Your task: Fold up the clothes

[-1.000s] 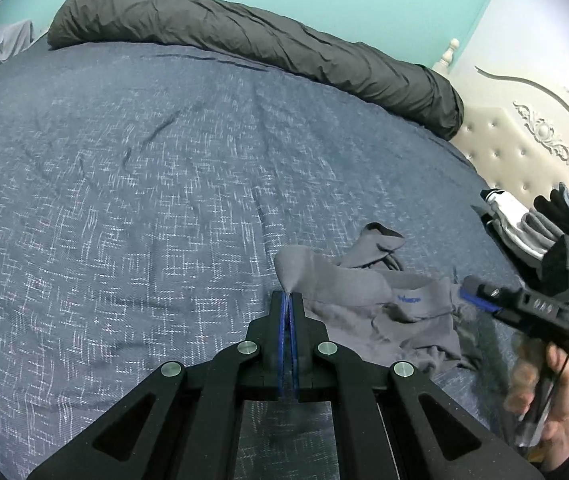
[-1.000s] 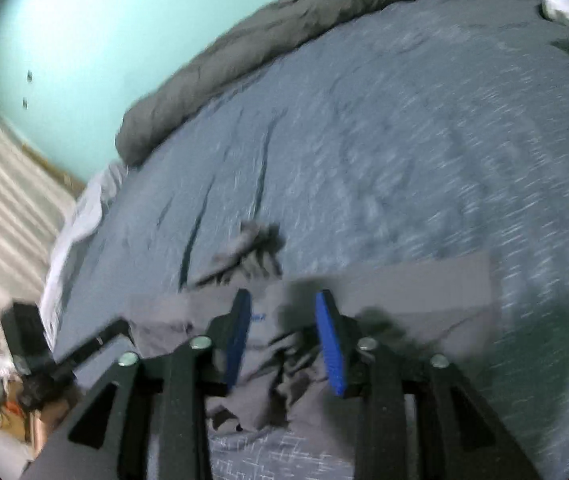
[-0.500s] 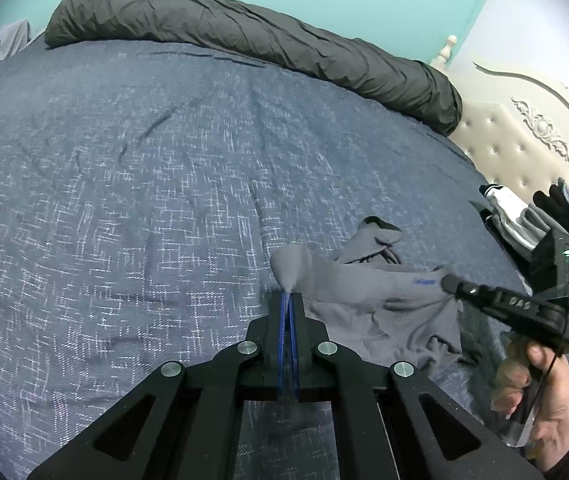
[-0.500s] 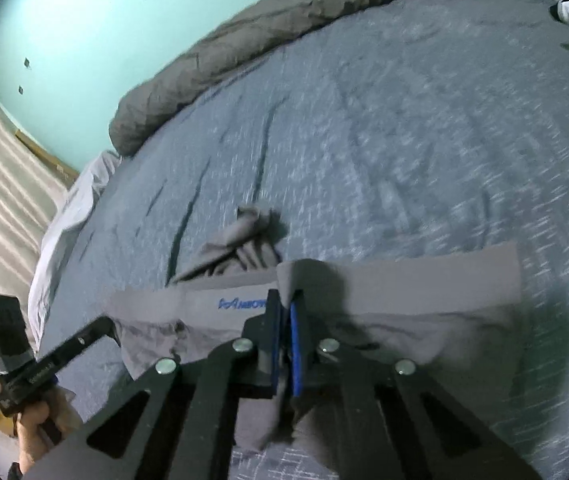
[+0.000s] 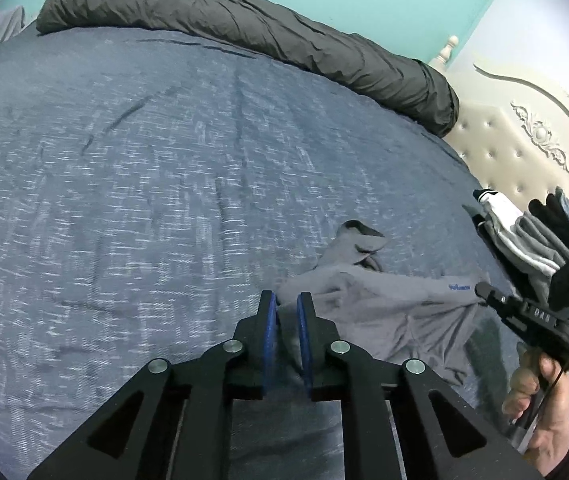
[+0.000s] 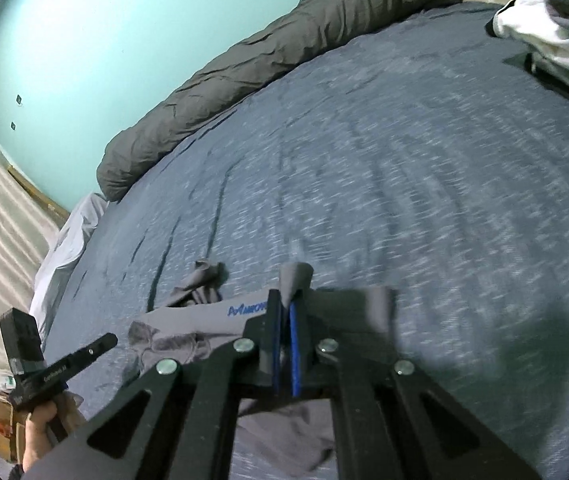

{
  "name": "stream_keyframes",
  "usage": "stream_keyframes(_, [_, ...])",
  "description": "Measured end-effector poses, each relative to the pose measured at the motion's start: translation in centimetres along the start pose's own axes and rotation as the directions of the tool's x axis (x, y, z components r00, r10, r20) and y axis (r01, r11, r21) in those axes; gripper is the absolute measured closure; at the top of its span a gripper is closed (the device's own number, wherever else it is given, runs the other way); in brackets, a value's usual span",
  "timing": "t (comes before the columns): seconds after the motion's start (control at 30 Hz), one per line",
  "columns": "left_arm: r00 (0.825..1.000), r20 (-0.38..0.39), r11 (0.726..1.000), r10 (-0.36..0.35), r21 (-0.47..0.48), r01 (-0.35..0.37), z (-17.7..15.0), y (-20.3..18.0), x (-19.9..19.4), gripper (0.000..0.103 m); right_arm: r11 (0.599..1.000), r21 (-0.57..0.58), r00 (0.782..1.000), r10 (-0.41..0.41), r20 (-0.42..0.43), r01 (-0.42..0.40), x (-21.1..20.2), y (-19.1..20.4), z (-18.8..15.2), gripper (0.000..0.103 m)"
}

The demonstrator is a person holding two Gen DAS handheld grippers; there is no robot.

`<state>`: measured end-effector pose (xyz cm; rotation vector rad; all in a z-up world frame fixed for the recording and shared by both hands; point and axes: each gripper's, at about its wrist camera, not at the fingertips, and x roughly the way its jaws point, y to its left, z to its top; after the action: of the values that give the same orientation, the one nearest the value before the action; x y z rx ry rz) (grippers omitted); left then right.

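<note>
A crumpled grey garment point(image 5: 384, 304) with a small blue logo lies on the blue bedspread point(image 5: 164, 180). My left gripper point(image 5: 284, 304) is open, its blue pads either side of the garment's left edge, with cloth still between them. My right gripper point(image 6: 286, 300) is shut on a fold of the same garment point(image 6: 220, 312) and lifts a peak of cloth above the jaws. The right gripper also shows in the left wrist view point(image 5: 524, 312), held in a hand at the garment's right end. The left gripper shows in the right wrist view point(image 6: 64, 364).
A rolled dark grey duvet point(image 5: 264, 32) lies along the far side of the bed. Folded clothes point(image 5: 524, 236) are stacked by the cream headboard point(image 5: 524, 148). A white cloth point(image 6: 544, 36) lies at the right wrist view's upper right.
My left gripper has opened and let go of the garment corner it pinched. My right gripper stays shut on the garment and has moved with it.
</note>
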<state>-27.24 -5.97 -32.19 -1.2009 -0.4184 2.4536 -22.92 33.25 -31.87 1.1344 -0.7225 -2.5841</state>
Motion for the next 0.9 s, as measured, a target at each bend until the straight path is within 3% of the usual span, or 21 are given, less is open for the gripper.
stream_keyframes(0.17, [0.999,-0.007,0.999,-0.04,-0.018,0.04,0.8,-1.1,1.5,0.076,1.0,-0.003,1.0,-0.022,0.009,0.022,-1.7,-1.8,-0.1,0.1])
stream_keyframes(0.53, [0.986,-0.087,0.989,-0.14,-0.058,0.135,1.3,-2.9,5.9,0.077,1.0,0.0,1.0,-0.004,0.005,0.004,-3.0,-3.6,-0.5,0.1])
stream_keyframes(0.6, [0.986,-0.094,0.99,-0.138,-0.041,0.135,1.2,-3.1,6.1,0.081,1.0,-0.009,1.0,0.008,0.006,-0.008,-3.0,-3.4,-0.5,0.1])
stream_keyframes(0.67, [0.987,-0.088,0.991,-0.134,-0.03,0.132,1.2,-3.1,5.7,0.101,1.0,-0.019,1.0,0.016,0.012,-0.016,-3.1,-3.0,-0.4,0.1])
stream_keyframes(0.9, [0.99,0.014,0.99,-0.14,0.019,0.139,2.0,-3.6,1.1,0.101,0.997,-0.056,0.997,0.049,0.065,-0.045,-4.7,-1.3,0.1,0.1])
